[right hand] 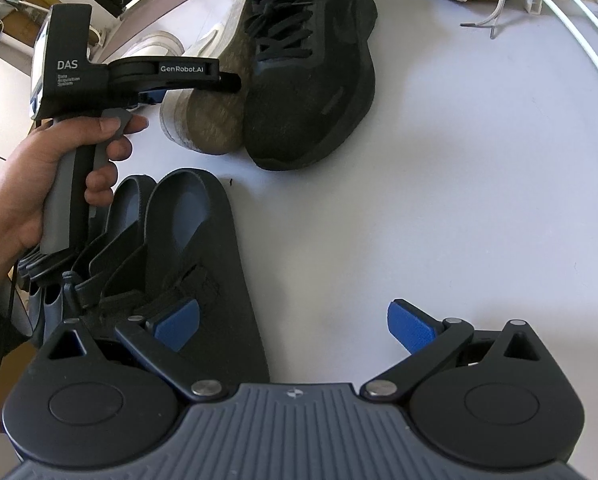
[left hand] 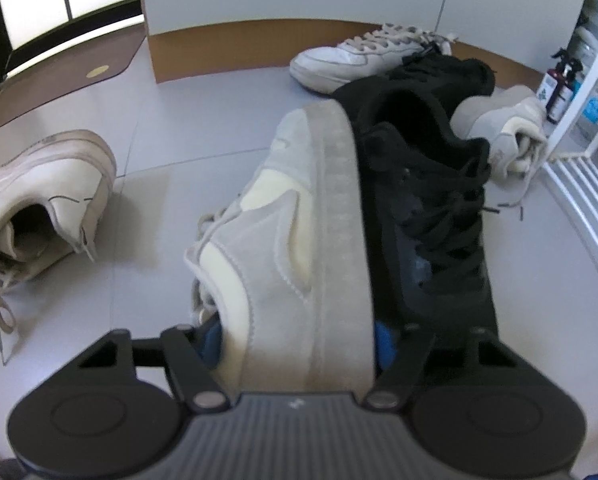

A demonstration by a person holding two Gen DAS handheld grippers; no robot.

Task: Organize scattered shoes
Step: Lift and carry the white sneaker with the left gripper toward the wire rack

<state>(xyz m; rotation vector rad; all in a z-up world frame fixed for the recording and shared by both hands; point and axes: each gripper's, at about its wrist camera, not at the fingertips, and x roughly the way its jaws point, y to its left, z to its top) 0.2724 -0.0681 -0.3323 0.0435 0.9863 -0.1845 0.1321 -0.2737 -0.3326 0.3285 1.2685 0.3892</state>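
Grey sneaker (left hand: 299,216) (tipped on its side) sits clamped in the left gripper (left hand: 295,336); right gripper (right hand: 295,324) gapes empty; the heel could slip.

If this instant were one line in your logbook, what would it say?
left gripper: closing around grey sneaker lying on its side | right gripper: open, empty | beside it: black sneaker | black sandals near right gripper

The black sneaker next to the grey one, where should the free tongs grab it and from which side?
Grip the black sneaker at its padded ankle collar, coming from above. It stands upright on its sole with the opening facing up, so one pad can go inside and one outside. The grey suede sneaker on its side blocks one flank.
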